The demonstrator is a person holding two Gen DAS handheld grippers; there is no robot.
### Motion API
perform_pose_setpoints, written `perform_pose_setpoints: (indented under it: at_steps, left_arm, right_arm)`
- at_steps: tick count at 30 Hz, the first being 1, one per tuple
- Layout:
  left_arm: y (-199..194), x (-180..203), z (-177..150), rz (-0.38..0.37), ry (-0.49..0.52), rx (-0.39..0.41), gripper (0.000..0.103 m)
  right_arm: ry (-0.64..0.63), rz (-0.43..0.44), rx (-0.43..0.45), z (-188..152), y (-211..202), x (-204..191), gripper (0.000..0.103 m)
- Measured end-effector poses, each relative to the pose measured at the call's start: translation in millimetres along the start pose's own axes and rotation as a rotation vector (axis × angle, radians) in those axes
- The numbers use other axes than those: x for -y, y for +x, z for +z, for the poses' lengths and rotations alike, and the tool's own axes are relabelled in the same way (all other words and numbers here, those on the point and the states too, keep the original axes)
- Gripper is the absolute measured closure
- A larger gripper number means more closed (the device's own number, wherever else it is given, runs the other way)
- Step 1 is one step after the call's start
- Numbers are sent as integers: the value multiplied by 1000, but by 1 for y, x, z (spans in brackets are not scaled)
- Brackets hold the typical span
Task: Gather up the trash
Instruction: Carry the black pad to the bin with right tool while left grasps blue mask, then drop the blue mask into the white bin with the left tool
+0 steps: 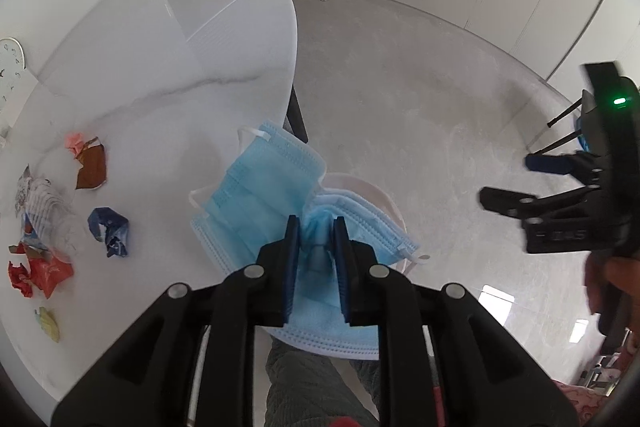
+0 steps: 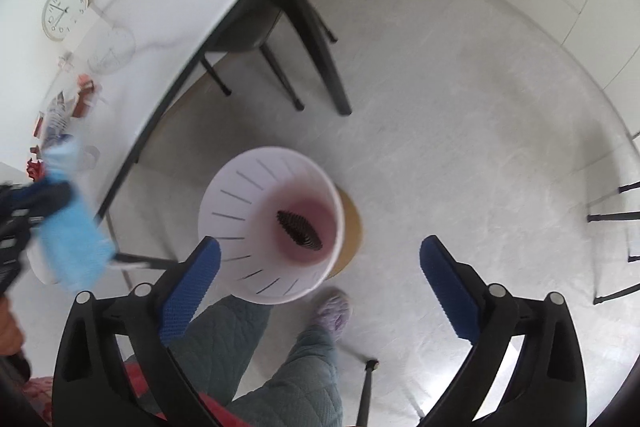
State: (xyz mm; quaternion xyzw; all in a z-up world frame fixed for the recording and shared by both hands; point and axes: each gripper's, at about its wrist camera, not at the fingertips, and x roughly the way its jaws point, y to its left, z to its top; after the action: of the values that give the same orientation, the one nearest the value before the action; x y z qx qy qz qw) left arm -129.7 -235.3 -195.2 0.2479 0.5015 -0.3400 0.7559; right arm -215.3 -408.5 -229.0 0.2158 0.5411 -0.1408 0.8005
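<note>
Crumpled wrappers (image 1: 40, 269) lay on the white table (image 1: 168, 67), left of the white bin (image 2: 272, 223). The left gripper (image 1: 316, 227) pinched a blue face mask (image 1: 264, 195) above the bin's rim. Right of it, the right gripper (image 2: 320, 259) stood wide apart, holding nothing, above the bin.

Both wrist views downward, sharing table (image 1: 168, 75)

Blue pleated face masks (image 1: 256, 187), bunched and creased, hang pinched between the left gripper's (image 1: 316, 239) jaws, over the white slotted waste bin (image 2: 240, 203). The bin stands upright on the floor below the wide-spread right gripper (image 2: 320, 259), a dark ridged scrap (image 2: 300, 231) at its bottom
</note>
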Motion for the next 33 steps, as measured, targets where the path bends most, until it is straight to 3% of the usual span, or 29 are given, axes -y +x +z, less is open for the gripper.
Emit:
perform_pose_setpoints:
  at_steps: [4,9,11,17,22,33]
  left_arm:
    - [25,1,-4,6,-43,-28,68]
    - [30,4,-5,48,-46,-16,33]
    - [26,0,-4,50,-66,-6,26]
    - [-1,-16,-2,63,-120,29,16]
    - [-51,-44,-5,96,-188,90,8]
    - [-143,-146,-51,233,-480,187,8]
  right_arm:
    - [4,-27,61,-4,-49,9,2]
    - [-15,-54,118,-2,-83,4,2]
    - [-32,-51,131,-1,-88,-1,2]
    - [-75,-37,141,1,-94,-13,2]
    - [-165,-30,196,8,-117,-41,2]
    - [-467,98,299,47,-154,-145,2]
